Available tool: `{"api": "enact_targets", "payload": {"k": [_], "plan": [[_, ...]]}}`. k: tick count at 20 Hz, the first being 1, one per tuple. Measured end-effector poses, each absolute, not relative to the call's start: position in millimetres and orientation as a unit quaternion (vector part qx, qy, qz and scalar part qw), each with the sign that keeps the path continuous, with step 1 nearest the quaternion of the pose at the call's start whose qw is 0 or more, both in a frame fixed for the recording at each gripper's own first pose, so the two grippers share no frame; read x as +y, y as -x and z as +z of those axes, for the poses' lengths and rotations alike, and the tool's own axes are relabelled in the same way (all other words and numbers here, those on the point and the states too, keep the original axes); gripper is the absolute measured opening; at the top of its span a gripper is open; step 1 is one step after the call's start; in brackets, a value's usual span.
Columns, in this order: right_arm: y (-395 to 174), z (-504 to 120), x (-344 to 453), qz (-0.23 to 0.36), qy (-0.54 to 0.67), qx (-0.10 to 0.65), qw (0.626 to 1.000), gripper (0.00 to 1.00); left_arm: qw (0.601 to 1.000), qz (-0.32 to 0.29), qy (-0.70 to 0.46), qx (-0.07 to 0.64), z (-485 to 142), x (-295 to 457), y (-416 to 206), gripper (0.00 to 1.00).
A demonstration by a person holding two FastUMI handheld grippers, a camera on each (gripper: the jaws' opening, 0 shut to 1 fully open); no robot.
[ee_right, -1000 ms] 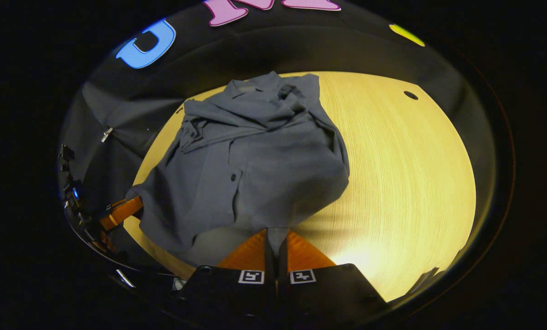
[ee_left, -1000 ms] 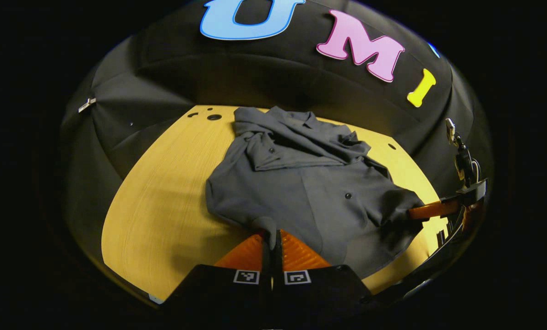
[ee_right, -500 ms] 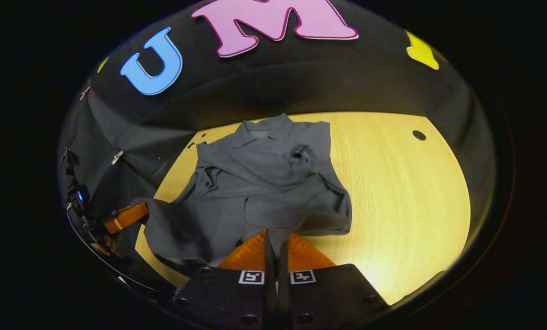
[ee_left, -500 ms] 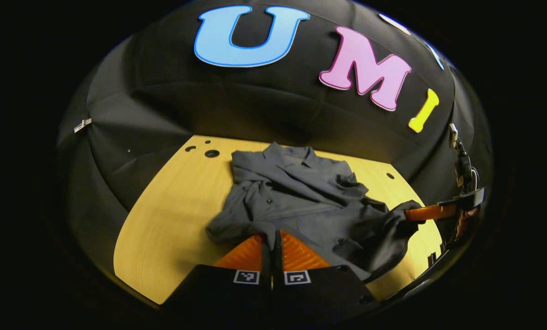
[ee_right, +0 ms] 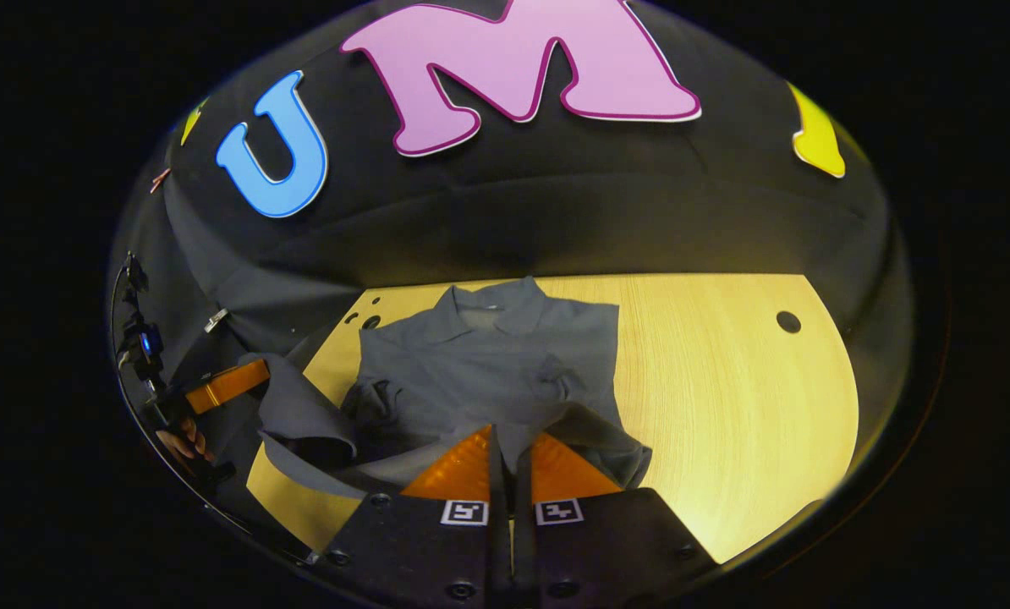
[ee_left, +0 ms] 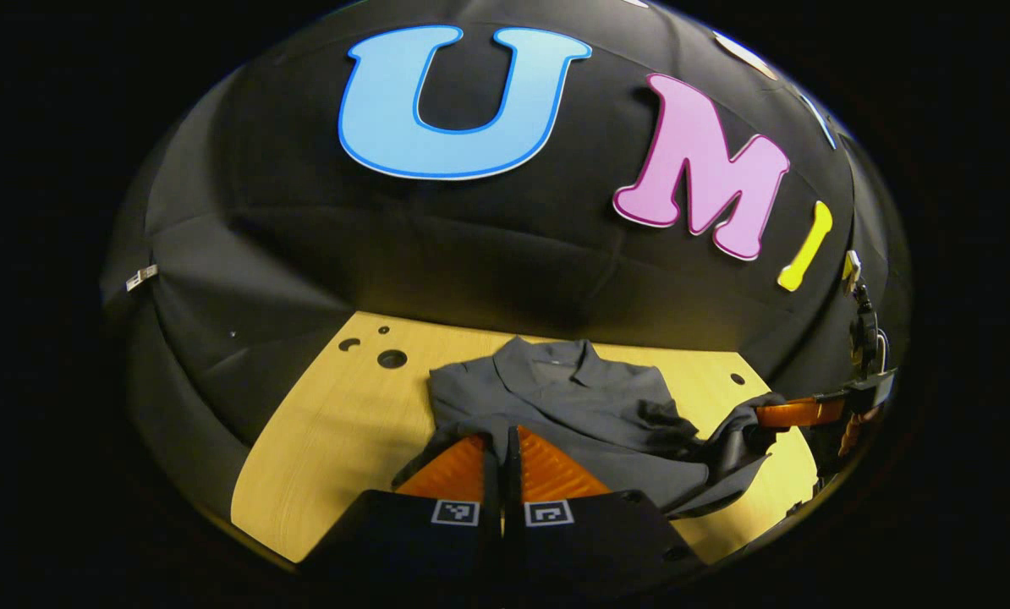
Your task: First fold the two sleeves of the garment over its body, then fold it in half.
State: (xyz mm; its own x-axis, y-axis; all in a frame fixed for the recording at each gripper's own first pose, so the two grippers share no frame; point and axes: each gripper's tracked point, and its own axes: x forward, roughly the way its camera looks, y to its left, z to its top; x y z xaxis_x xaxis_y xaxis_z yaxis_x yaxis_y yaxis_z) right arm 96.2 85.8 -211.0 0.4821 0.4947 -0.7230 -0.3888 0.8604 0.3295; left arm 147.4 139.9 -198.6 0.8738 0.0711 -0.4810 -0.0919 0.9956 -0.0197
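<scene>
The grey shirt (ee_right: 488, 372) lies on the tabletop (ee_right: 725, 381) with its collar (ee_left: 547, 368) toward the booth wall, and its long axis runs from that collar back to the hem now held up at the near side. The left gripper (ee_left: 502, 440) has its jaws pressed together on a pinch of hem cloth; the right gripper (ee_right: 509, 444) has its jaws pinching the opposite hem corner the same way. Both corners sit on the near side of the collar, roughly level with each other. Judging by the sleeves already bunched over the body, the half-fold turns on carrying both corners straight along that axis toward the collar.
</scene>
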Motion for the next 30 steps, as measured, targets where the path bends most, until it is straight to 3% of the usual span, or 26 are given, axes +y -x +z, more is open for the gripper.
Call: {"api": "enact_targets", "payload": {"k": [14,25,29,30], "plan": [[-244.3,-235.5,129.3,0.254,-0.045,0.381,0.888,0.05,0.967,0.075,0.01,0.244,-227.0,179.7,-299.2,0.05],[-296.4,-317.8,137.3,0.231,-0.027,0.398,0.887,0.05,0.947,0.111,0.006,0.302,-312.0,220.0,-352.1,0.05],[-295.8,-340.8,143.9,0.233,-0.005,0.401,0.886,0.07,0.922,0.142,-0.053,0.357,-336.0,232.2,-340.4,0.16],[-291.8,-340.3,144.4,0.239,0.005,0.402,0.884,0.13,0.921,0.148,-0.051,0.356,-335.1,230.7,-340.2,0.19]]}}
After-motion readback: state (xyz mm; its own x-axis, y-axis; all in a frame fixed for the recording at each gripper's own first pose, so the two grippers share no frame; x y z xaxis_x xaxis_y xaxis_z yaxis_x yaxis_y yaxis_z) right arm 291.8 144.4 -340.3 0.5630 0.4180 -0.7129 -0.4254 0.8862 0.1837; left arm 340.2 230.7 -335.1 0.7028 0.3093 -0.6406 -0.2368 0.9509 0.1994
